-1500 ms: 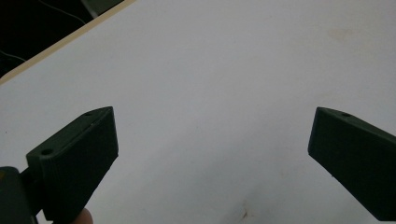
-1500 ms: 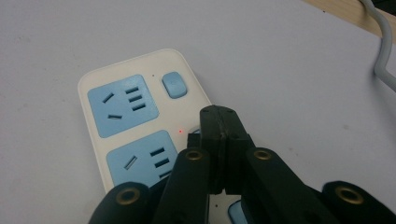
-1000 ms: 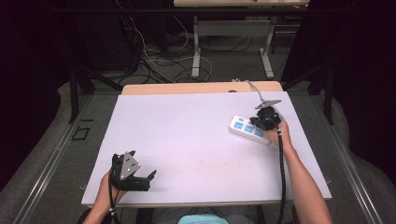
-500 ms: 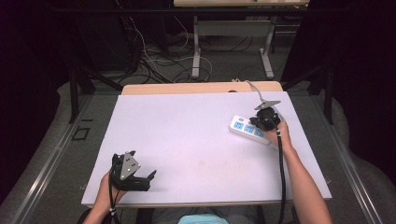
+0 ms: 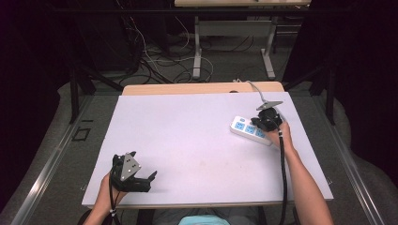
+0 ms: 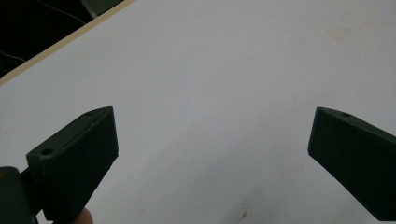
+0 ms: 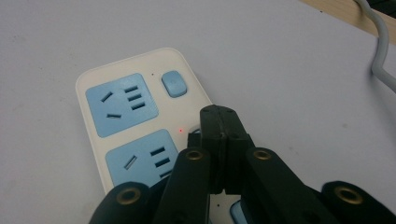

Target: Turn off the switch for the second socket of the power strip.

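A white power strip point(image 5: 245, 129) with blue sockets lies at the right of the white table point(image 5: 197, 126). My right gripper point(image 5: 264, 123) is over its middle, held by a hand. In the right gripper view the jaws are pressed together, and my right gripper point(image 7: 218, 115) has its tips down on the power strip point(image 7: 121, 105) where a switch is mostly hidden. A small red light point(image 7: 180, 129) glows beside them. A blue switch point(image 7: 173, 84) sits beyond, untouched. Near the table's front left, my left gripper point(image 5: 148, 181) is open; in its own view my left gripper point(image 6: 212, 140) has only bare tabletop between the jaws.
The strip's grey cable point(image 5: 251, 87) runs off the far edge over a wooden strip point(image 5: 187, 88); the cable point(image 7: 383, 51) passes right of the strip. Beyond the table are desk legs point(image 5: 197, 51) and loose wires on the floor. The table's front edge is close to my left gripper.
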`<state>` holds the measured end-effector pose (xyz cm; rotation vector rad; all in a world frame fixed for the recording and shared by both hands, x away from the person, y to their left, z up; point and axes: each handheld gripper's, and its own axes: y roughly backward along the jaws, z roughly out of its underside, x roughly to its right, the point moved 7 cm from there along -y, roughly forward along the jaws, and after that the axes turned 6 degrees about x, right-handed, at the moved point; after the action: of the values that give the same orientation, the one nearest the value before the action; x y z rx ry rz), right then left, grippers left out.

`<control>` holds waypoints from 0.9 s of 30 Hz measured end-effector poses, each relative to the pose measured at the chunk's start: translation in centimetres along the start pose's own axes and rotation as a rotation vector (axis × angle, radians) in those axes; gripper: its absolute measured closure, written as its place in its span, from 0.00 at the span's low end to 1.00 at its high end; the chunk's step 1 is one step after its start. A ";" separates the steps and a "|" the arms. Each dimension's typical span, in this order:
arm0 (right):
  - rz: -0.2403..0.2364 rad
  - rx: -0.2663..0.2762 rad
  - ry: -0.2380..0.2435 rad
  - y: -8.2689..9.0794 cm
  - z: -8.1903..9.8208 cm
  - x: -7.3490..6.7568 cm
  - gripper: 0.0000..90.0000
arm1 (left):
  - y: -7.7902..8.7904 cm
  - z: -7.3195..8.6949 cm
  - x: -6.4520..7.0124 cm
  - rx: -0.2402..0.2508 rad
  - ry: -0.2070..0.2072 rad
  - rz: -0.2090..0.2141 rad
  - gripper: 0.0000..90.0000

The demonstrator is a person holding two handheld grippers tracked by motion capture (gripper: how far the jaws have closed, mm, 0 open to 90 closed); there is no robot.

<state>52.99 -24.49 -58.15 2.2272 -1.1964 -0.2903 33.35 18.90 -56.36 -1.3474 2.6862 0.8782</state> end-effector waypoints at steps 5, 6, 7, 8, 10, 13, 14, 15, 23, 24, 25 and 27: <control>0.008 -0.003 0.001 0.0 0.0 0.0 1.00 | 0.0 0.0 0.0 0.000 0.002 0.000 0.02; 0.007 -0.004 0.005 0.0 0.0 0.0 1.00 | 0.0 0.0 0.0 -0.001 0.001 0.001 0.02; 0.007 -0.006 0.005 0.0 0.0 0.0 1.00 | 0.0 0.0 0.0 0.000 0.000 0.000 0.02; 0.009 -0.006 0.006 0.0 0.0 0.0 1.00 | 0.0 0.0 0.0 -0.002 0.002 0.002 0.02; 0.012 -0.007 0.008 0.0 -0.1 -0.1 1.00 | 0.0 0.0 0.0 -0.002 0.001 0.002 0.02; 0.034 -0.016 0.034 -0.1 -0.1 -0.2 1.00 | 0.1 0.0 0.0 -0.006 -0.004 0.003 0.02; 0.034 -0.015 0.037 -0.1 -0.1 -0.2 1.00 | 0.0 0.0 0.0 -0.006 -0.002 0.004 0.02; 0.033 -0.016 0.037 -0.1 -0.1 -0.2 1.00 | 0.0 0.0 0.0 -0.006 -0.003 0.004 0.02; 0.031 -0.007 0.050 0.1 -0.5 -0.1 1.00 | 0.0 0.0 0.1 -0.001 -0.002 0.007 0.02; 0.031 -0.006 0.048 0.1 -0.5 -0.1 1.00 | 0.0 0.0 0.1 -0.003 -0.003 0.006 0.02; 0.028 -0.003 0.044 0.1 -0.5 -0.1 1.00 | 0.0 0.0 0.1 -0.003 -0.004 0.006 0.02; 0.025 0.000 0.043 0.1 -0.5 -0.1 1.00 | 0.0 0.0 0.1 -0.004 -0.003 0.008 0.02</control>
<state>53.04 -24.26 -57.68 2.2057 -1.2010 -0.2316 33.29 18.85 -56.38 -1.3363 2.6903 0.8861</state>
